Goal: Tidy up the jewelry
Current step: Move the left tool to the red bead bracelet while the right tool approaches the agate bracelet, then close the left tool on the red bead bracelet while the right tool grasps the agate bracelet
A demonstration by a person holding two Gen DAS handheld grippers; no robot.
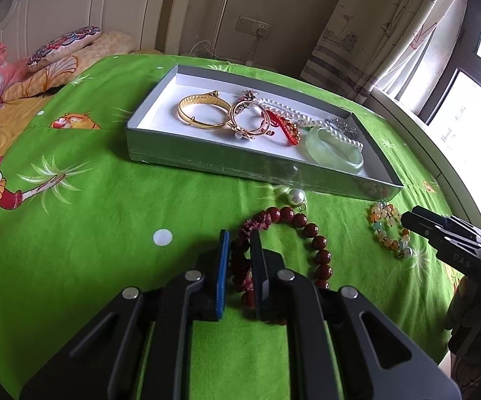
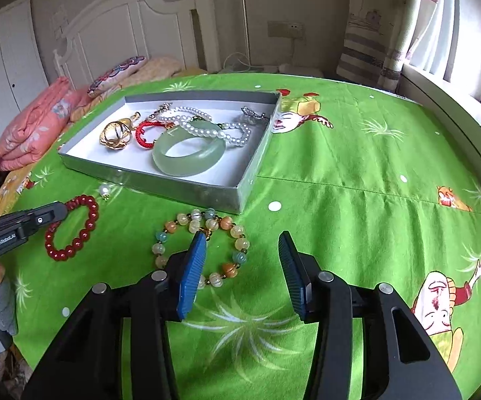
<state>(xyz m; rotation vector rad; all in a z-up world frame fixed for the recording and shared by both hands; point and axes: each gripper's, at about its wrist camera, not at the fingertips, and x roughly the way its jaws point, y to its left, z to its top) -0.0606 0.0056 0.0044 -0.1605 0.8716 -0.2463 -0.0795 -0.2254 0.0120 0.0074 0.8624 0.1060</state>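
Pinching the red bead bracelet [image 1: 310,233], the left gripper [image 1: 239,266] stays hidden rightward — right gripper [image 2: 242,266] fingers released.

Silver tray [image 2: 187,185] with white floor, set on green bedsheet, holding gold bangles [image 1: 204,111], red cord bracelet [image 2: 144,133], pearl strand [image 2: 207,126] and pale green jade bangle [image 2: 189,153], the last nearest the front wall. Outside tray on sheet: dark red bead bracelet [image 2: 74,230], flat, partly between black jaws. Also pastel multicolour bead bracelet [image 2: 200,246] flat just before tray, and single loose pearl pendant [image 1: 296,197] beside tray wall.
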